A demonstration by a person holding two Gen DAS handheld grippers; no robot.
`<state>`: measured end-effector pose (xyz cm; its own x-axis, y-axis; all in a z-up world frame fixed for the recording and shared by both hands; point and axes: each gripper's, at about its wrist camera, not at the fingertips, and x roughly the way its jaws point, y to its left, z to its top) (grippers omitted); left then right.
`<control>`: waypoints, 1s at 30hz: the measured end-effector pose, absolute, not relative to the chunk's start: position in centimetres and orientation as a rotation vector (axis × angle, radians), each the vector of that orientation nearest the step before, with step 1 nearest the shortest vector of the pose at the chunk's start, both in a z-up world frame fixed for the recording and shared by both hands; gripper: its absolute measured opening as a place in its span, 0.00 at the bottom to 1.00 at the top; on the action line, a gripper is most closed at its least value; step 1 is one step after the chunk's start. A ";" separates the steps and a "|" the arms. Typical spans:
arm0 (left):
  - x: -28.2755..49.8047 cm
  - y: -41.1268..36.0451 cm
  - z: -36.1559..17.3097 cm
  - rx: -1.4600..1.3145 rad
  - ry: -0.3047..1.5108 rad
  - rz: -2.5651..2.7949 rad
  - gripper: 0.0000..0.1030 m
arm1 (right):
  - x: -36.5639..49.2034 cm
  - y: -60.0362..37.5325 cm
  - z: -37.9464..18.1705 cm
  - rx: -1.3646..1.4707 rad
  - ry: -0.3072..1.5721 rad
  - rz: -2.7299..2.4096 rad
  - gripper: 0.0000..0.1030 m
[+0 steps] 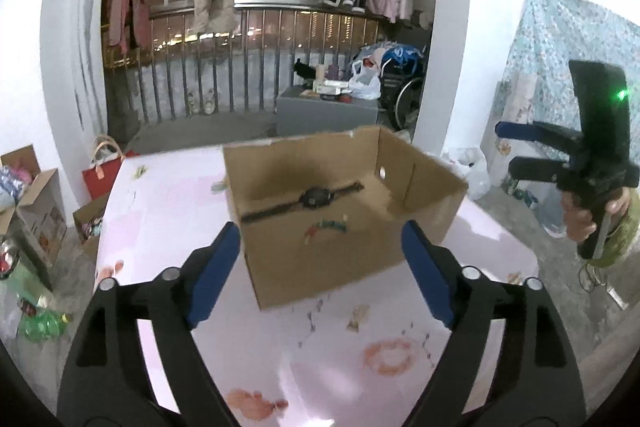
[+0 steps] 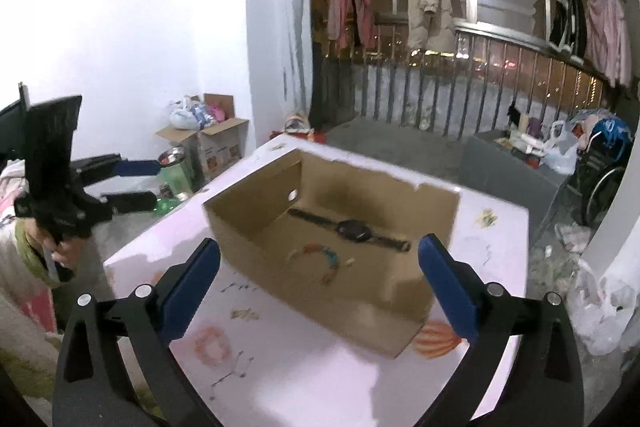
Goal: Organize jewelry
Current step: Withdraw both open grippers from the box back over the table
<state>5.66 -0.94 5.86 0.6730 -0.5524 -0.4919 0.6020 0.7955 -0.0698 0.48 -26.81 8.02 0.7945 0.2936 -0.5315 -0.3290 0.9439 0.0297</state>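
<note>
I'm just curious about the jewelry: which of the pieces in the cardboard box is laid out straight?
The black wristwatch: its strap stretches flat in one line along the cardboard box floor. The colourful beaded bracelet in front of it lies curved in an arc.

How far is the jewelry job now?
Done: the watch and the bracelet lie inside the box. In hand: nothing; the left gripper and the right gripper are open and empty. Left: no other jewelry shows on the table.

The cardboard box (image 1: pixel 320 259) is matt brown with rough torn edges. The bench (image 1: pixel 320 367) wears a glossy pink printed cover. The wristwatch (image 1: pixel 314 198) has a matt black strap.
</note>
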 end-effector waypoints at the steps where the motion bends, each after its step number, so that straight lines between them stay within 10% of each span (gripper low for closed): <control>1: 5.2 -0.7 4.9 0.096 0.539 -0.648 0.80 | 0.2 -26.4 7.3 -0.071 0.579 0.331 0.94; 30: 11.0 -3.4 -9.6 0.147 0.835 -0.518 0.85 | 4.3 -24.5 -8.6 -0.070 0.954 0.241 0.94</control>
